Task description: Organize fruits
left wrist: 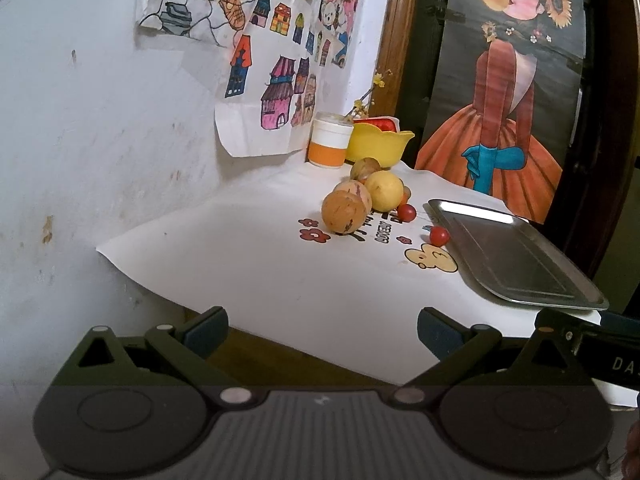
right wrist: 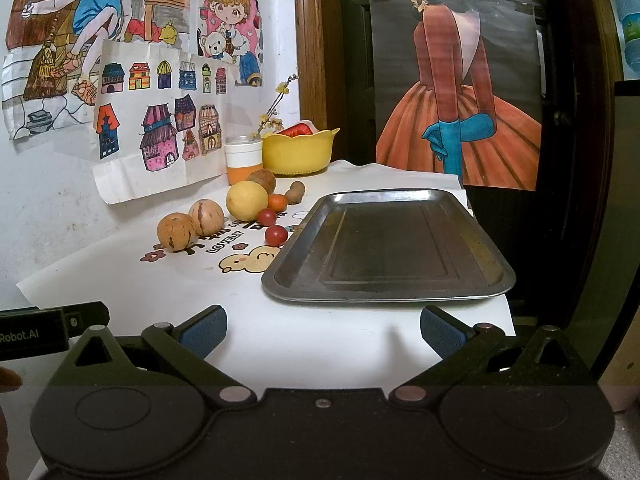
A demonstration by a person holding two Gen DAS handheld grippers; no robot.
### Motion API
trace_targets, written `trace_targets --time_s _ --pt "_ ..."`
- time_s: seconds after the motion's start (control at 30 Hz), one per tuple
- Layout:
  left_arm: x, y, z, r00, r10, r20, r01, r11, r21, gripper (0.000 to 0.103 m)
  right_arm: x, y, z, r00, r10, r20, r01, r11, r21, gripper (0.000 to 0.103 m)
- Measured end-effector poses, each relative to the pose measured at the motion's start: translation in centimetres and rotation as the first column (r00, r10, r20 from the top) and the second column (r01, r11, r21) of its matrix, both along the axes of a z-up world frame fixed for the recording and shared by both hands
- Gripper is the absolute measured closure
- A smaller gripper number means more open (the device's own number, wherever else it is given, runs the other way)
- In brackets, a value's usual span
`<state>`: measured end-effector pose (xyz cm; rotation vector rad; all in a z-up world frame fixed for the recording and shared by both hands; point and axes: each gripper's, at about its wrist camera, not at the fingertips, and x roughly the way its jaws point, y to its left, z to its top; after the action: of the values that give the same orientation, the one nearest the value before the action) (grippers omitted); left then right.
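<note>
Several fruits sit loose in a cluster on the white printed cloth (right wrist: 168, 292), none of them yet on the metal tray (right wrist: 496, 280) that lies just beside them to the right: two tan, mottled round fruits (right wrist: 173, 232) nearest the front left, touching or nearly so, a larger yellow fruit (right wrist: 247, 200) behind them, a brown one (right wrist: 262, 180) behind that, a small orange fruit (right wrist: 277, 202) and an oblong brown one (right wrist: 295, 192) toward the tray, and two cherry tomatoes (right wrist: 276, 235) closest to the tray's rim. Farther back against the wall stand a yellow bowl (right wrist: 298, 154) with something red in it and a white-and-orange jar (right wrist: 243, 158), with coloured drawings (right wrist: 160, 128) taped above. Both tools hang back at the near edge of the table, well apart from any fruit: the left gripper (left wrist: 322, 334) has its fingers spread wide with nothing between them, and the right gripper (right wrist: 323, 332) is likewise spread and empty, facing the tray. By my reading the sorting has not started; this is the approach to a first pick. The next move likely calls for reaching forward over the cloth and closing gently on one fruit, since round fruit may roll when nudged.
</note>
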<state>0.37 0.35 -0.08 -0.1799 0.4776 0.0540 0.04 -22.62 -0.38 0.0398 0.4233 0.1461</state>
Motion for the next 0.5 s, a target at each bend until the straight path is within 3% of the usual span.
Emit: trace_targets --time_s 0.5 --pt "-0.12 0.02 -0.18 1.0 -0.001 0.001 0.001 1.0 -0.003 0.0 -0.01 -0.02 0.01 1.0 -0.002 -0.001 0.002 1.0 0.0 0.001"
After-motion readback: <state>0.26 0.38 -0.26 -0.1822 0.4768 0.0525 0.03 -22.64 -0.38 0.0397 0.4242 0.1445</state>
